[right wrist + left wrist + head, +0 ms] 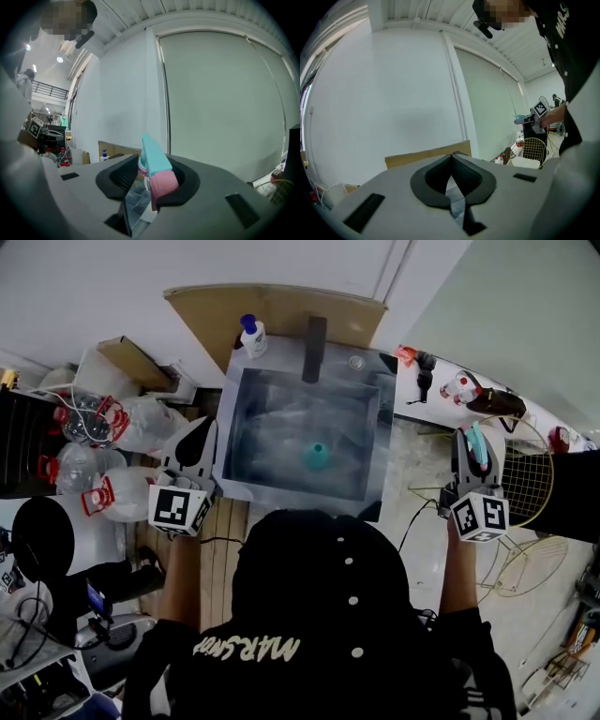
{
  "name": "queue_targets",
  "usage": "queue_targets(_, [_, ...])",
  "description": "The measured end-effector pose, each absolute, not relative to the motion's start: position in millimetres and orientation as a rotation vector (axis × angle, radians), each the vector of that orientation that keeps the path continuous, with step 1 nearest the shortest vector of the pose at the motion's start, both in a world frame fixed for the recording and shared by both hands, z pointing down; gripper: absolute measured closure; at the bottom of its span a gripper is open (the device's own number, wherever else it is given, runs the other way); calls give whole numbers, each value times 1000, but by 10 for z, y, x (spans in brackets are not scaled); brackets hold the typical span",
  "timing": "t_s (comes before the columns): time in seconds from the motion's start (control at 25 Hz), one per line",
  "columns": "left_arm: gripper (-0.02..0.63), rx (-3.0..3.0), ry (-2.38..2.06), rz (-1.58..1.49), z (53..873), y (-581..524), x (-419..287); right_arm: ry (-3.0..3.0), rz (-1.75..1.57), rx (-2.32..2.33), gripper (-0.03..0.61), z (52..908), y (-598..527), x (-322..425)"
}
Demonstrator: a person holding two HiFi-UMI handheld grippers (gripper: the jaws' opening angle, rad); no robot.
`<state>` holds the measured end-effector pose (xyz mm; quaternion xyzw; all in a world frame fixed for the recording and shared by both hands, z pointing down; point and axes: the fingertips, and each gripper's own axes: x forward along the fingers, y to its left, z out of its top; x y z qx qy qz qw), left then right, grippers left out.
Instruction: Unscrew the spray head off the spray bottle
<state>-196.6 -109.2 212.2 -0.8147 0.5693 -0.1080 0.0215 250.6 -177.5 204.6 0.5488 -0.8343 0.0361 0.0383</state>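
Note:
A teal spray bottle (317, 457) without its head stands inside the steel sink (238, 418). The teal and pink spray head (477, 444) is up in my right gripper (472, 439), right of the sink over the counter. In the right gripper view the spray head (156, 165) sits clamped between the dark pads, my right gripper (146, 174) shut on it and raised toward the wall. My left gripper (203, 430) hovers at the sink's left edge. In its own view my left gripper (451, 158) is shut with nothing between its pads.
A dark faucet (314, 349) rises behind the basin, with a white soap bottle (251, 336) beside it. Several clear water jugs (97, 420) crowd the floor at left. A gold wire basket (527, 480) stands right of my right gripper. Small bottles (461, 387) line the counter's back.

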Motion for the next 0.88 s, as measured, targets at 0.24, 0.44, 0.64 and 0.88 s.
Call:
queue_targets(0.24, [589, -2516, 1744, -365, 2093, -1121, -1896, -2567, 114, 1691, 433, 2022, -1785, 2497])
queue_targets(0.44, [589, -2516, 1774, -351, 2099, -1105, -1889, -2582, 123, 1684, 433, 2034, -1795, 2453])
queue_targets(0.64, [589, -2499, 1766, -394, 2115, -1110, -1894, -2594, 109, 1659, 433, 2016, -1814, 2377])
queue_targets(0.88, [589, -2487, 1752, -434, 2125, -1104, -1880, -2612, 103, 1654, 433, 1995, -1843, 2362])
